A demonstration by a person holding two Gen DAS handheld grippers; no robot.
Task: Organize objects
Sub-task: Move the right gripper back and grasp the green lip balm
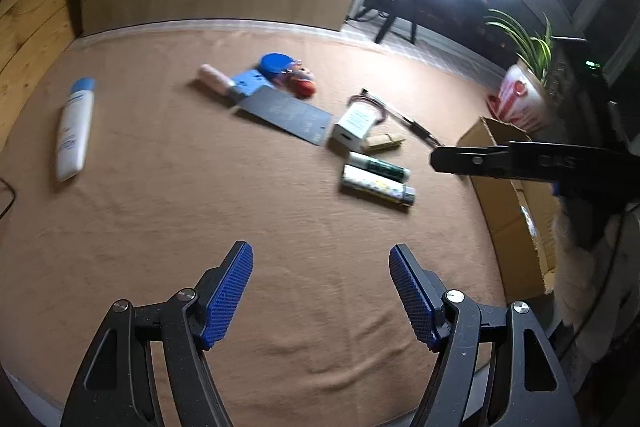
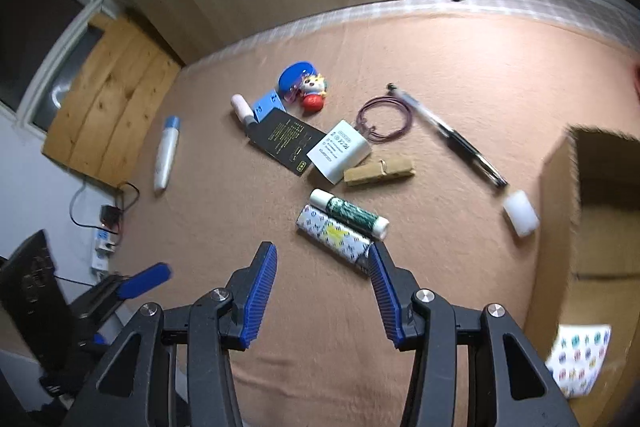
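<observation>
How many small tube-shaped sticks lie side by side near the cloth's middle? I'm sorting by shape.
2: the green-and-white stick lies just behind the patterned stick, touching it, close ahead of the right gripper.

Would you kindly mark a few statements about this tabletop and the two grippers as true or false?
1. The left gripper has open jaws with nothing between them. True.
2. The white bottle with the blue cap stands upright. False: it lies on its side, apart from the other items.
3. The wooden clothespin lies beside the white charger. True.
4. The pen is inside the cardboard box. False: it lies on the brown cloth outside the box.
5. The right gripper grips the green tube. False: its open jaws hold nothing; the tube lies on the cloth beside a patterned tube.
</observation>
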